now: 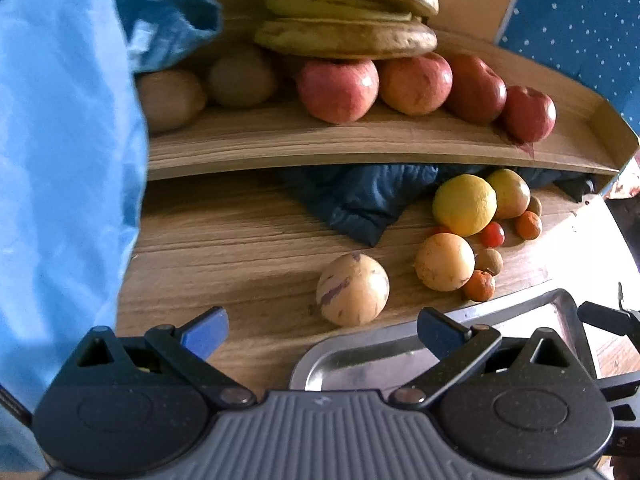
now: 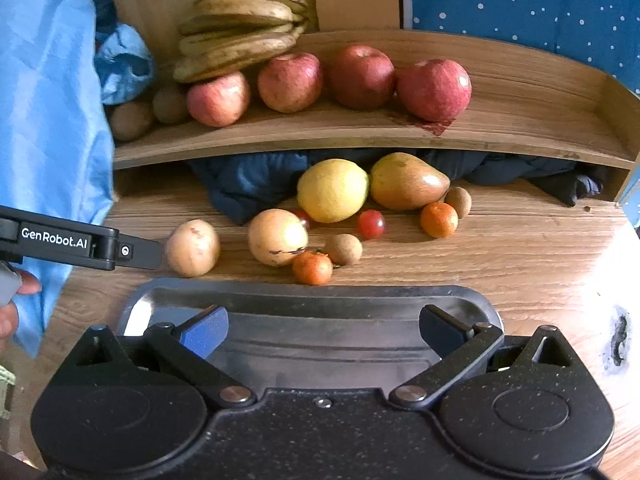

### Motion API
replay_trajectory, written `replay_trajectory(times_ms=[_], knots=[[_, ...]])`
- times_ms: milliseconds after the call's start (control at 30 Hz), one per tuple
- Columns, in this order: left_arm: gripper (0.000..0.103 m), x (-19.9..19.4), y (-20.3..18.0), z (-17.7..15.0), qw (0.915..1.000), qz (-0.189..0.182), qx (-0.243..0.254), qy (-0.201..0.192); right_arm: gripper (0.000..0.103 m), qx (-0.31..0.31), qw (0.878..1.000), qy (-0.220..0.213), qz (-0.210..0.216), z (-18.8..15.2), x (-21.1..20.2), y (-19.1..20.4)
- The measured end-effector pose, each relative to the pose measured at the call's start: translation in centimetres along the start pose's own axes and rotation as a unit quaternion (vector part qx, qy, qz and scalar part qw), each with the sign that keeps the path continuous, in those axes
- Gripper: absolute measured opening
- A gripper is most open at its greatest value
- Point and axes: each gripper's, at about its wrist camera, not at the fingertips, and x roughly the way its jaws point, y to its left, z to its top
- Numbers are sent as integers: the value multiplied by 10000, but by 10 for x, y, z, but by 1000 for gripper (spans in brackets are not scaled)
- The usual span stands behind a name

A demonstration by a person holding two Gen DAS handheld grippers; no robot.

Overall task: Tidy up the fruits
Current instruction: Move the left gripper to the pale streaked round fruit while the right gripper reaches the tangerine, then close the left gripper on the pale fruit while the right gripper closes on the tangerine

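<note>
- The right gripper (image 2: 324, 330) is nearest in its own view; its two fingers stand wide apart and hold nothing, and they hang over a metal tray (image 2: 304, 294).
- The left gripper (image 1: 322, 330) is also wide open and holds nothing; its fingers are over the wooden table (image 1: 224, 240), with the left corner of the tray (image 1: 320, 364) under its right finger.
- In the right view the left gripper (image 2: 154, 254) comes in from the left edge, its tip very near a pale melon.
- Just behind the tray, on the table, lies the pale melon with purple streaks (image 1: 353, 289) (image 2: 193, 247).
- To the right of it is a round yellow fruit (image 2: 278, 237), with a small orange (image 2: 312, 267) touching its front and a small brown fruit (image 2: 343, 249) beside.
- A little farther lie a lemon (image 2: 333, 190) and a pear (image 2: 408, 181), side by side, with a cherry tomato (image 2: 371, 224), a second small orange (image 2: 439, 219) and another brown fruit (image 2: 458, 201) near them.
- Behind these fruits a dark blue cloth (image 2: 248, 186) is pushed under a wooden shelf (image 2: 320, 136).
- On the shelf stand four red apples (image 2: 362, 77) in a row, and two kiwis (image 2: 170, 103) at the left end.
- A bunch of bananas (image 2: 240, 28) rests above the left apples.
- A light blue fabric (image 2: 52, 120) hangs at the left side.
</note>
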Motion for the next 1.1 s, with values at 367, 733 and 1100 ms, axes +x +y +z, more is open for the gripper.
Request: replay_trajectory(times_ms=[367,733,1100], knots=[[102,34,5,7,9989,-327,38,339,83,66,9996,200,-203,11,24,2],[98,49,11,12,9970,-592,-12,493,71,-12,9989,218,-407,22,46,12],[86,52,16,13,9951,-845,-146,494,51,25,9988,362,-322,23,62,14]])
